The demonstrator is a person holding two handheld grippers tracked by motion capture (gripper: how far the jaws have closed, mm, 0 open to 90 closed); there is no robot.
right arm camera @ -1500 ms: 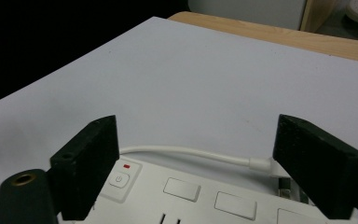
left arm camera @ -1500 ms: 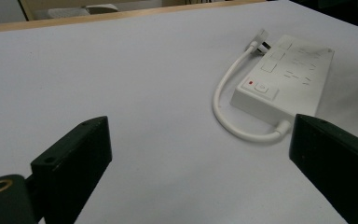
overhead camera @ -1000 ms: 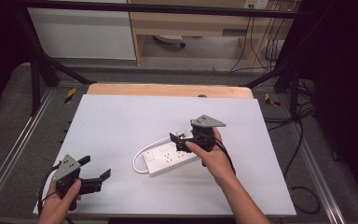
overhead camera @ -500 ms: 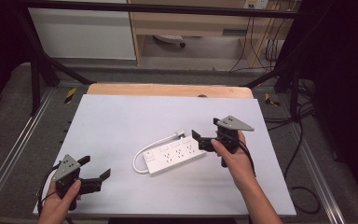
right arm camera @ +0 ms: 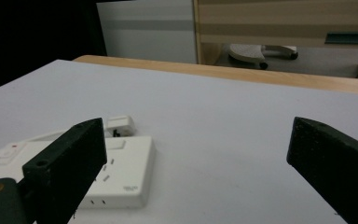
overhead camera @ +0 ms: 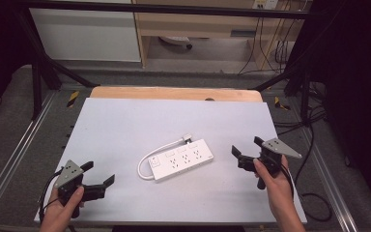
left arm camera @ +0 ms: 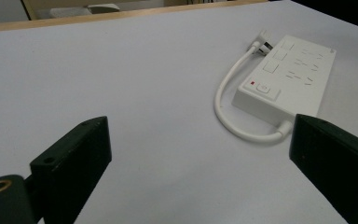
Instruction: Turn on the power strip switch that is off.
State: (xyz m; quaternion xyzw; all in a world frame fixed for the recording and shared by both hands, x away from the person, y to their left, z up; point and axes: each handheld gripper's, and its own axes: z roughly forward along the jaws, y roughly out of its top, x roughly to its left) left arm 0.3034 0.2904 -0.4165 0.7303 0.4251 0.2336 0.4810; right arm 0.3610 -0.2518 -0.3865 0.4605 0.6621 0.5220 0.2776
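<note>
Power strip, white, at frame centre on the table; likely rigid, light, slick plastic, best gripped across its narrow sides; left gripper and right gripper both wide, empty.

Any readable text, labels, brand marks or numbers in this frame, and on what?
None can be read.
Power strip: a small grey mark near its end, too blurred to read.
Its switch: a faint symbol beside a red dot, too small to read.
</note>
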